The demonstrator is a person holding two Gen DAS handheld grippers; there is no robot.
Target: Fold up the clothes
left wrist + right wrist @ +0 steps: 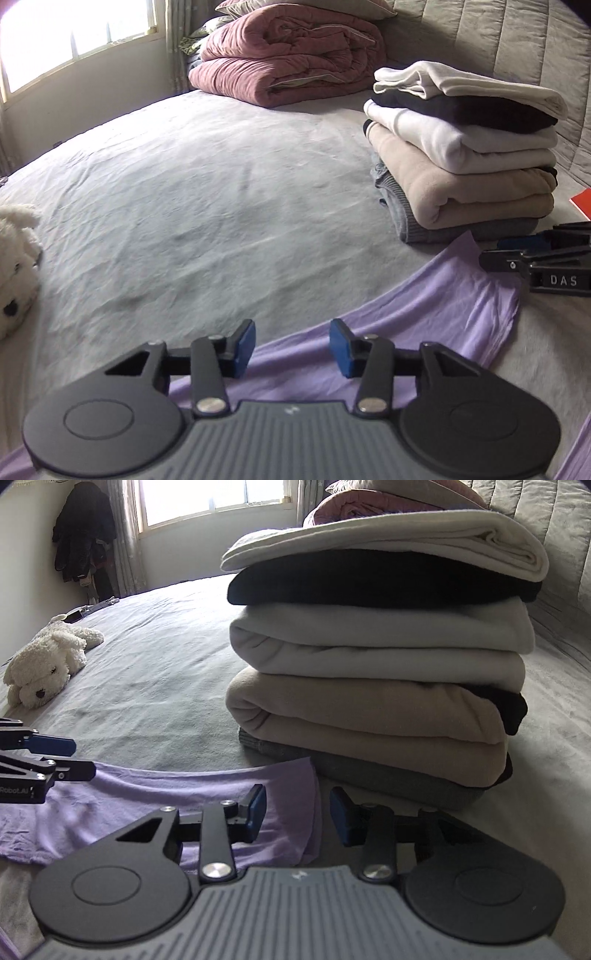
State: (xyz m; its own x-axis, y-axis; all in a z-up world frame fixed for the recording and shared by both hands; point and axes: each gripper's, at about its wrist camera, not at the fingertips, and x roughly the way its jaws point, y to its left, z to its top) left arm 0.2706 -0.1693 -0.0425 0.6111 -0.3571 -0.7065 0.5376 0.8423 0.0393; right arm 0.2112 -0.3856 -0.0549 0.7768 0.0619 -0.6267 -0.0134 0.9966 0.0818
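Lilac shirt (443, 314) lies flat on the bed (184, 203) under both grippers. Left gripper (292, 345) hangs over its edge, jaws apart, nothing between them. Right gripper (297, 814) likewise gapes empty above the shirt's corner, the stack of folded clothes (376, 672) just ahead.

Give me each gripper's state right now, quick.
Left gripper: open, nothing gripped, over the lilac garment.
Right gripper: open, nothing gripped, at the garment's edge.
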